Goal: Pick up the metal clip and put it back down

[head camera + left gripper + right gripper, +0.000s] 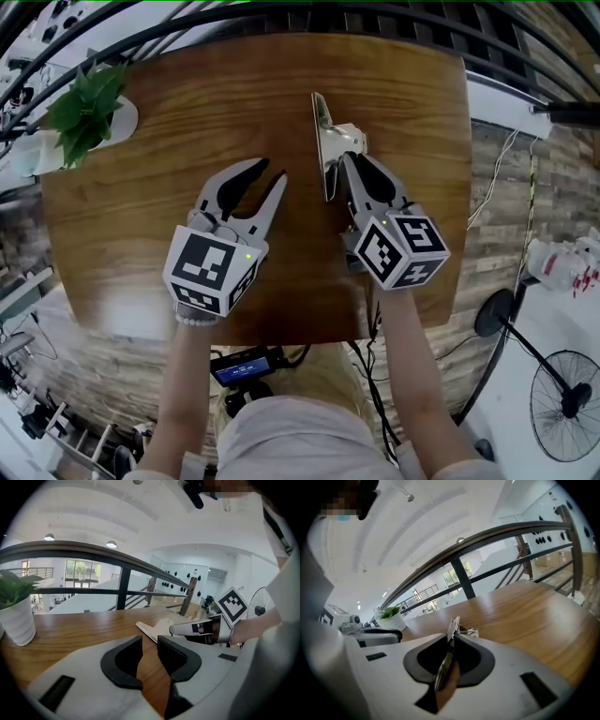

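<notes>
- The rounded brown wooden table (pixel 216 112) fills the middle of your head view. Its grain runs from 9 o'clock to 3 o'clock.
- The dark metal railing (pixel 281 14) curves past the table's 12 o'clock edge. It crosses both gripper views above the wood (pixel 525 611).
- A black standing fan (pixel 565 403) is on the floor at 4 o'clock, well apart from the table.
- Your right gripper (pixel 349 159) reaches towards 11 o'clock over the table's right half. Its jaws are clamped together on the thin silver metal clip (pixel 339 142).
- In the right gripper view (pixel 451 641) both dark pads press on the clip (pixel 453 623). The clip stands edge-on between them, and its top pokes out past the tips towards 12 o'clock.
- Your left gripper (pixel 270 171) sits at 9 o'clock of the right one, near it but not touching. Its jaws are apart with only bare wood (pixel 70 630) showing through the gap (pixel 149 641); it holds nothing.
- The small green leafy plant in a white pot (pixel 89 103) stands at the table's 10 o'clock corner, well apart from both grippers. It shows at 9 o'clock in the left gripper view (pixel 16 606).
- The clip lies at 2 o'clock of the table's middle. You cannot tell whether its lower edge touches the wood.
</notes>
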`<state>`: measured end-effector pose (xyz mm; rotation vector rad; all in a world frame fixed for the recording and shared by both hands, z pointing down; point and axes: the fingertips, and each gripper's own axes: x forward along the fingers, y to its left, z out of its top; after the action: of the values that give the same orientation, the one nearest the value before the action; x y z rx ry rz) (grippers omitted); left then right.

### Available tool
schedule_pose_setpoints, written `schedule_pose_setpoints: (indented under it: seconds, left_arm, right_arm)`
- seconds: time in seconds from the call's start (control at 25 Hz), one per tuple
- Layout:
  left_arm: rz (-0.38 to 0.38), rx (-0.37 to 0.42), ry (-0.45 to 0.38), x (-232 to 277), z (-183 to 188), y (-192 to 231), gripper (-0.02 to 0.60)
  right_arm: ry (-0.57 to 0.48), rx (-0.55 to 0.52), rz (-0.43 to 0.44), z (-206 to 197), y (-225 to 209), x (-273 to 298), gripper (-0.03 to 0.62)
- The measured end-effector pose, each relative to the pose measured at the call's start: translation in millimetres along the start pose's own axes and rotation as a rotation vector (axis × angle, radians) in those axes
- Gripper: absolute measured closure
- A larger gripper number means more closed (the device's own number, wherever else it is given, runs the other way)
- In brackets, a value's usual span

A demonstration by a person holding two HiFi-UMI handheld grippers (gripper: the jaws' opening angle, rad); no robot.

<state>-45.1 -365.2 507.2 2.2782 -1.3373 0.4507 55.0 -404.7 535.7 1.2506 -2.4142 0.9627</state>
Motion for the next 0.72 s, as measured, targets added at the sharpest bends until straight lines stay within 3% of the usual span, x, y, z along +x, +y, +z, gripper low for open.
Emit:
schedule_pose_setpoints:
  seconds: [0.72]
  left_arm:
    - [-0.058,-0.165,0.006,-2.3,10.0,-4.7,0.477]
  right_arm:
    - [-0.073,0.001,0.067,29.5,26.7,-30.9,0.549]
